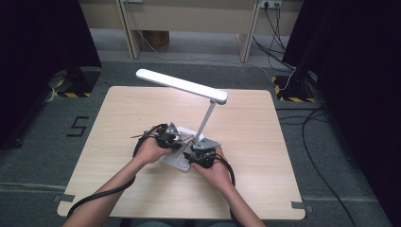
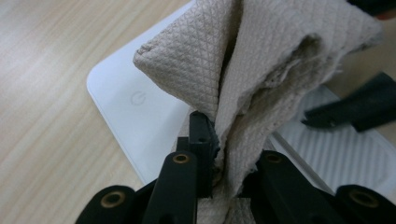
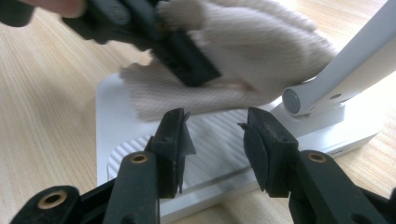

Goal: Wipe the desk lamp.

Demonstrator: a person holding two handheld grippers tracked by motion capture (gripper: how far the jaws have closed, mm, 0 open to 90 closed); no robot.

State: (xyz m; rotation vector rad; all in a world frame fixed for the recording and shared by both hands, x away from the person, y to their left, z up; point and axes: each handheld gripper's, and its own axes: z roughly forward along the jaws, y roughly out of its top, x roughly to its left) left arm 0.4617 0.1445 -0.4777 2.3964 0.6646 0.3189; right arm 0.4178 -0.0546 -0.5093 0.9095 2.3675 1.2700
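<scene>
A white desk lamp stands on the wooden table, its flat base near the front middle. The left gripper is clenched on a beige paper towel with a fine embossed pattern, crumpled and torn at the edges, held over the base. The right gripper is released and holds nothing, just above the ribbed part of the base.
</scene>
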